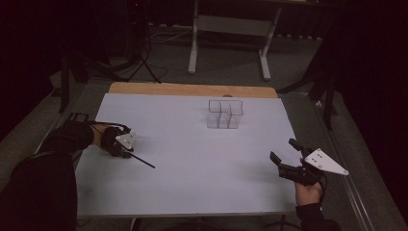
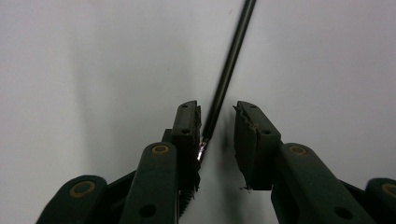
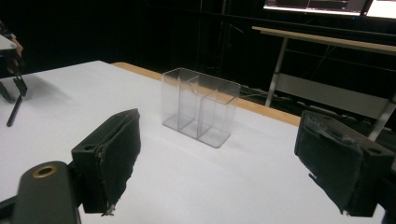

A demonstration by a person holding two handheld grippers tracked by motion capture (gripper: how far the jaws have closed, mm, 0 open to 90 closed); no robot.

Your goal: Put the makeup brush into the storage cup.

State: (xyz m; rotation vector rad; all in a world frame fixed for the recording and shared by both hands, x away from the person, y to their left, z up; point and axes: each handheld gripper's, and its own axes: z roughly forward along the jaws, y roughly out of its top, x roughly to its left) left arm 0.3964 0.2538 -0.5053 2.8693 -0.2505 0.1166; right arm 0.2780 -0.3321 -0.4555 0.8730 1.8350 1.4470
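A clear divided organizer [image 1: 224, 114] stands on the white desk [image 1: 192, 159], toward its far edge, and serves as the landmark. Well to the near-left of the organizer lies a thin black rod [image 1: 142, 160], flat on the desk. The left claw [image 1: 126, 150] is down at the rod's left end; in the left gripper view the rod [image 2: 229, 70] runs between the jaws, touching one pad while a gap shows at the other, so the left claw [image 2: 217, 135] is narrow but not yet clamped. The right claw [image 1: 281, 156] hovers to the near-right of the organizer with its jaws wide and nothing between them; in the right gripper view the organizer [image 3: 201, 107] sits ahead between the spread pads.

The step in hand is probably picking up the rod. To do it well, the left claw should centre the rod between both pads before closing, and close squarely so the rod does not roll or pivot out.

No brand, label or writing can be read on anything.
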